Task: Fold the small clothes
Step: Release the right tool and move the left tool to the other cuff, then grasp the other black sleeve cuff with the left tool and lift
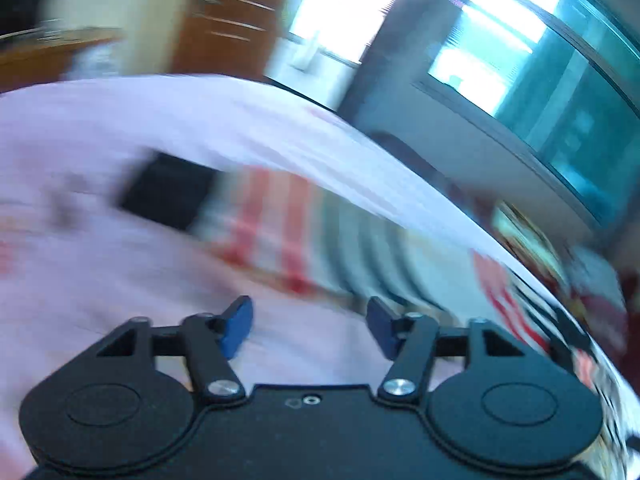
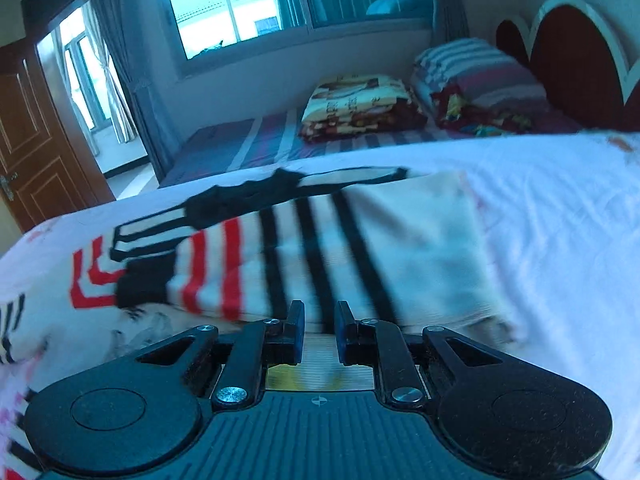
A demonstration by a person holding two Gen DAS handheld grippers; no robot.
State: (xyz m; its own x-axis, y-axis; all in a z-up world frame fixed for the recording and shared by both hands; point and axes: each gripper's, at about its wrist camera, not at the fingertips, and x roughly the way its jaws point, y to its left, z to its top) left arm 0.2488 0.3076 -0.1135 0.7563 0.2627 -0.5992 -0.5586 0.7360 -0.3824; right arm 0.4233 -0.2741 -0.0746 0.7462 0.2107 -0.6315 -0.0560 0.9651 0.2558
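Note:
A small white garment [image 2: 248,256] with black and red stripes and black trim lies spread on the white bed sheet [image 2: 560,220], its right part showing plain cream cloth. My right gripper [image 2: 320,330] is at its near hem, jaws nearly together with the striped cloth in the narrow gap between the blue pads. The left wrist view is badly blurred. There the garment [image 1: 280,232] is a smear of red and grey stripes beside a black patch [image 1: 168,192]. My left gripper [image 1: 310,326] hovers over the sheet short of it, open, with nothing between its pads.
Beyond the sheet lies a second, striped bed with a folded patterned blanket [image 2: 360,104] and stacked striped bedding [image 2: 472,76] against a red headboard [image 2: 572,56]. A window [image 2: 240,0] is behind, a brown door [image 2: 32,128] at the left. The sheet's edge curves away on the right [image 1: 520,264].

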